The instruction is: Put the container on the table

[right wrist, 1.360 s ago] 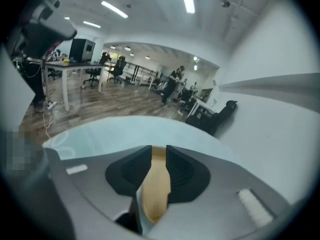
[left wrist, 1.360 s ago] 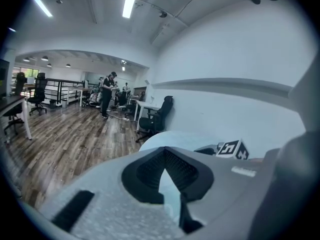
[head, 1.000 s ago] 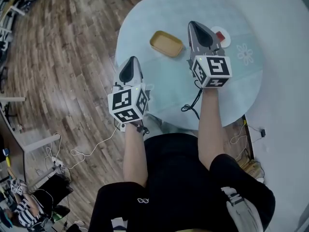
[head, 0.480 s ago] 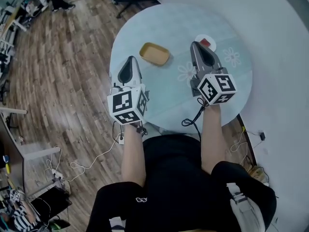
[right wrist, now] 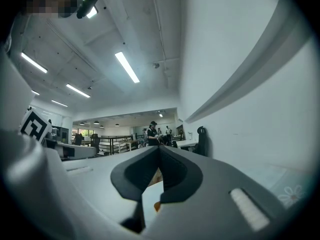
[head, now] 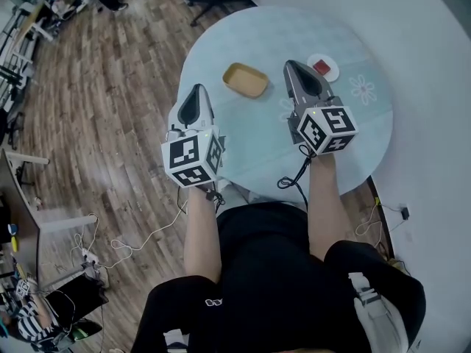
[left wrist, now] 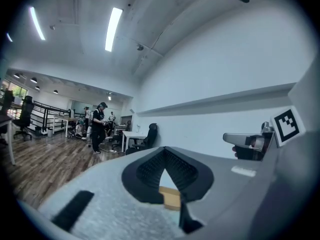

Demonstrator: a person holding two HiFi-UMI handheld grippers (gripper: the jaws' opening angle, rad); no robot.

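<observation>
Container look: the container [head: 246,80] is yellow like mustard. It is a low box with round corners, smooth sides and no lid on top.
Container place: it sits flat on the surface [head: 250,28], toward the left side. It is far of my left gripper and just left of the tip of my right gripper. Neither one touches it.
Surface: round and pale blue-green, smooth, with faint white flower prints [head: 363,89] on it.
My left gripper [head: 196,98]: grey shell with black ribbed pads inside. The jaws are pressed together at the tips and hold nothing. It hangs at the near left rim of the surface. Through the gap under the tips I see a bit of the yellow container [left wrist: 170,198].
My right gripper [head: 298,72]: same grey and black. The jaws are pressed together at the tips and hold nothing. It hangs over the middle of the surface.
Plate: a small round white plate [head: 331,73] lies far right, with a little red thing [head: 321,67] on it.
Floor: brown wood planks [head: 110,87] on the left.
</observation>
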